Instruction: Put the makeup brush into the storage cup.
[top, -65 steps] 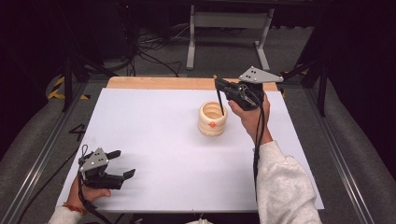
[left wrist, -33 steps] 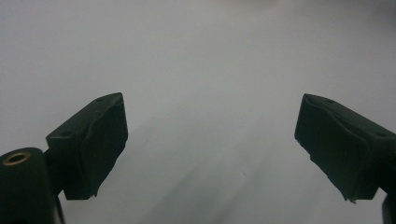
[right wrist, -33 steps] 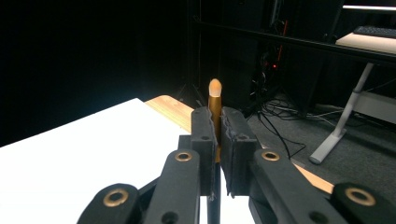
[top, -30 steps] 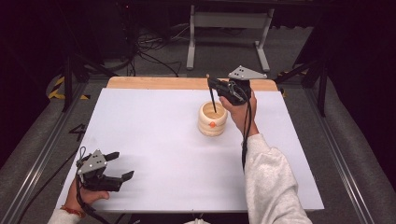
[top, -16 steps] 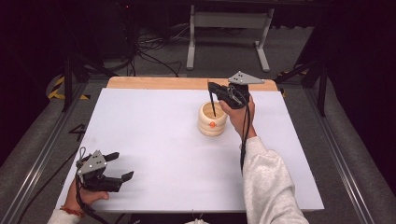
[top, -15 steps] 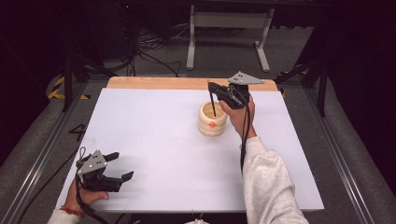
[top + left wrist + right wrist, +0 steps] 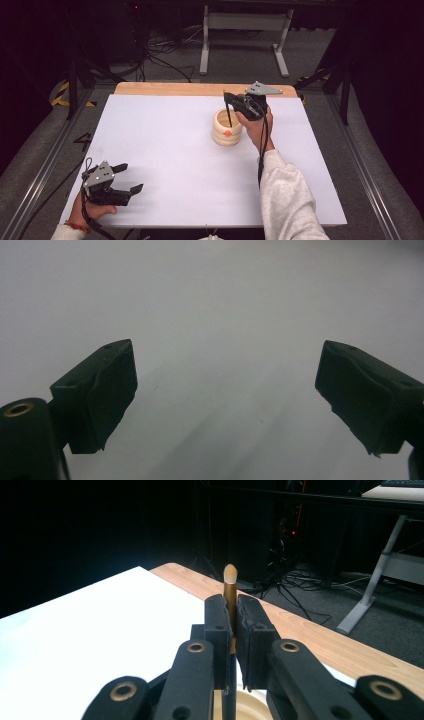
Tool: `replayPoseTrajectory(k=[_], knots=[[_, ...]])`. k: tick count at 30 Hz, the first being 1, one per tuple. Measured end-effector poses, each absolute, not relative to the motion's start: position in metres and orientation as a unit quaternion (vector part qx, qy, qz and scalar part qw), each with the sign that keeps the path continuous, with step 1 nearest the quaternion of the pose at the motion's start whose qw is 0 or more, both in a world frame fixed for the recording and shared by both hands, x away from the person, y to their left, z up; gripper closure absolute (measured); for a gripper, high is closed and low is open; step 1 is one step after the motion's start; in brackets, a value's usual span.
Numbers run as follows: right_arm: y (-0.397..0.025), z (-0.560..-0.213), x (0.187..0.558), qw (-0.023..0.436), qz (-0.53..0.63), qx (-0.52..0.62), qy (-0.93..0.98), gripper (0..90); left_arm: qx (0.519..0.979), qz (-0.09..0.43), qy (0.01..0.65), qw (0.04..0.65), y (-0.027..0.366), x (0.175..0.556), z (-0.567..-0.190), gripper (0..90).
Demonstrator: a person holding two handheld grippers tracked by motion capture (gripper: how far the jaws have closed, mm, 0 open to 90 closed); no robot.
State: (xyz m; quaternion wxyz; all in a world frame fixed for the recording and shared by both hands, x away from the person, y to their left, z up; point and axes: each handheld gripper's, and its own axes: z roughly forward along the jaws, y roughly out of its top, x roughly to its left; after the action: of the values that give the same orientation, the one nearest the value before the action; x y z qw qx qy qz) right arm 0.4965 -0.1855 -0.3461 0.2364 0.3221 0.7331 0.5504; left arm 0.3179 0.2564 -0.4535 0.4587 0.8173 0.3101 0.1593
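While my right gripper (image 7: 229, 100) hangs over the far right part of the table (image 7: 165, 145), its 2 jaws are pressed on a thin brush (image 7: 230, 587), pinching the gold shaft just below its rounded pale tip. Right gripper view: the brush stands upright between the pads, tip above them, dark handle running down past the bottom of the frame toward a cream rim. High view: the dark stick drops from the gripper into the mouth of the cream pot (image 7: 227, 131). I cannot tell whether its lower end touches the bottom of the pot. Pot stands upright on the white surface, just left of my right hand (image 7: 255, 125), near the wooden far edge. Small orange mark on the pot's near side.

My left gripper (image 7: 125, 177) sits at the near left corner, well apart from the pot. Jaws spread wide, nothing between them. Left gripper view: the 2 black pads (image 7: 100, 390) stand far apart with bare white table between and beyond them. Grey plate on top, cable trailing back past my left hand (image 7: 92, 210) at the table's near edge.
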Motion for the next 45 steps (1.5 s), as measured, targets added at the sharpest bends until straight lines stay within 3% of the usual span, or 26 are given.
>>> replayPoseTrajectory(k=[45], knots=[[-0.195,-0.357,0.493,0.241,0.528,0.332,0.744,81.6,0.82,0.159,0.307,0.457,0.254,0.317,-0.453,10.6]])
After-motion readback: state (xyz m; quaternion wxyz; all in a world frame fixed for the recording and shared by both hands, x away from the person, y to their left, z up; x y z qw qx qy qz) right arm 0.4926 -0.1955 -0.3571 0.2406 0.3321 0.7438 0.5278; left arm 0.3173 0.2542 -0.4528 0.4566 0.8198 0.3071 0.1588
